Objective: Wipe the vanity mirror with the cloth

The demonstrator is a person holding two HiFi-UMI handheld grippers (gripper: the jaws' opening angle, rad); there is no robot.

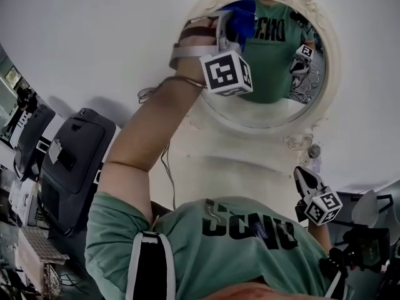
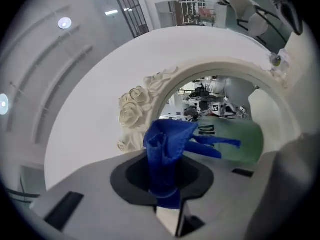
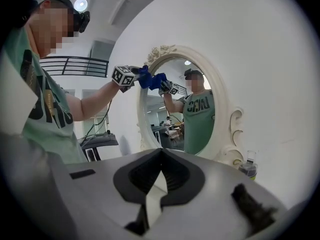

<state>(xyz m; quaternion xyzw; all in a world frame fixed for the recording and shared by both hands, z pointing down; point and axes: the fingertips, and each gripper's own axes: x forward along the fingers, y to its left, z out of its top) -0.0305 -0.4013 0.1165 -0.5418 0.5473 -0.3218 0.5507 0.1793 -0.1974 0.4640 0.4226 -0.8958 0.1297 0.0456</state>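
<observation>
Blue cloth (image 2: pixel 167 144) bunched between clenched jaws of left gripper (image 2: pixel 168 186), touching upper edge of vanity mirror (image 3: pixel 192 129), right gripper (image 3: pixel 156 180) pinched closed, empty, well apart

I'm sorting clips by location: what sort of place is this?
Likely a lab or workshop hall, not a home: the ornate mirror is on a bare wall, dark equipment stands nearby, and a railing runs behind.
</observation>
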